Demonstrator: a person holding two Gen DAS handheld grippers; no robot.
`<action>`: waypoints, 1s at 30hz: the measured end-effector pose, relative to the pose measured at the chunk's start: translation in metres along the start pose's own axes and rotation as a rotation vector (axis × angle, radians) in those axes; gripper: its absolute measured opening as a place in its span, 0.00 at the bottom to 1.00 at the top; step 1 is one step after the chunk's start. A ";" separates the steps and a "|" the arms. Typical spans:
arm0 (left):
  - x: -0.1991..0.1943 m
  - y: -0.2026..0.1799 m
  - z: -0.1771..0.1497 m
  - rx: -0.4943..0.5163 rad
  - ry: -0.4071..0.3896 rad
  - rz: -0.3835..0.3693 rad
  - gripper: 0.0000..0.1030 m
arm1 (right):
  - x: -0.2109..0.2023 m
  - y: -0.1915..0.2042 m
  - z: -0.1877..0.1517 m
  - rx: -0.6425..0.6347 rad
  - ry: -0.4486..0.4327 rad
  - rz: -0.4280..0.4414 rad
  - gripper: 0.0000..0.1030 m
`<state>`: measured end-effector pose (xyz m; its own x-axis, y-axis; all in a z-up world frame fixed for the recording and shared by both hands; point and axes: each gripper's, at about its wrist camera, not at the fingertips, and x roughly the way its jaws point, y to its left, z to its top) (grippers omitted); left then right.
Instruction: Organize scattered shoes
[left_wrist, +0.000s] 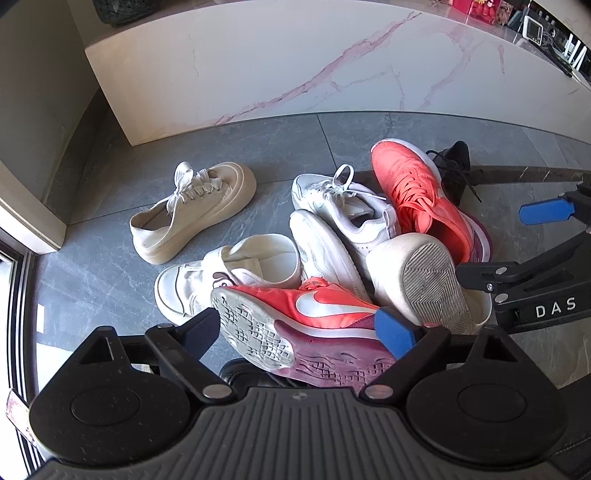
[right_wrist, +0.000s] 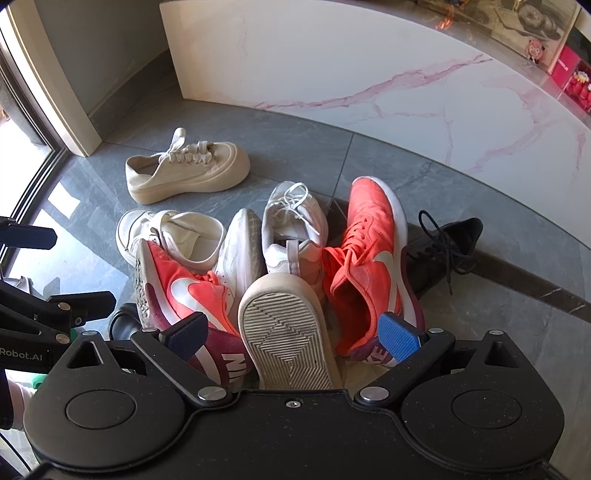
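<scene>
- Left wrist view: grey tile floor (left_wrist: 110, 288), door frame (left_wrist: 26, 221) at left, white marble slab (left_wrist: 295, 74) behind.
- Cream platform shoe (left_wrist: 192, 210) upright, apart from the pile (left_wrist: 351, 251): white, orange, black shoes heaped, some sole-up.
- Left gripper (left_wrist: 299, 325) wide, empty, above the tipped orange sneaker (left_wrist: 295, 317).
- Right gripper (right_wrist: 291, 332) wide, empty, over an upturned sole (right_wrist: 284, 332).
</scene>
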<state>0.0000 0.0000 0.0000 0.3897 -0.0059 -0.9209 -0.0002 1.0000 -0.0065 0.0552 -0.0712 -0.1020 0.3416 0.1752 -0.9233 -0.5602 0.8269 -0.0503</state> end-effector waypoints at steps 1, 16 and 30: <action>0.000 0.000 0.000 0.000 -0.001 0.004 0.89 | 0.000 0.000 0.000 0.000 0.001 0.000 0.96; -0.001 0.012 0.002 -0.022 0.010 -0.009 0.89 | 0.003 -0.001 0.002 0.006 0.014 -0.002 0.96; -0.002 0.003 -0.002 -0.028 0.007 0.006 0.89 | 0.003 0.001 0.002 -0.008 0.018 -0.002 0.96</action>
<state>-0.0024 0.0034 0.0013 0.3830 -0.0005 -0.9238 -0.0282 0.9995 -0.0122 0.0568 -0.0688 -0.1039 0.3292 0.1642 -0.9299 -0.5658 0.8227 -0.0551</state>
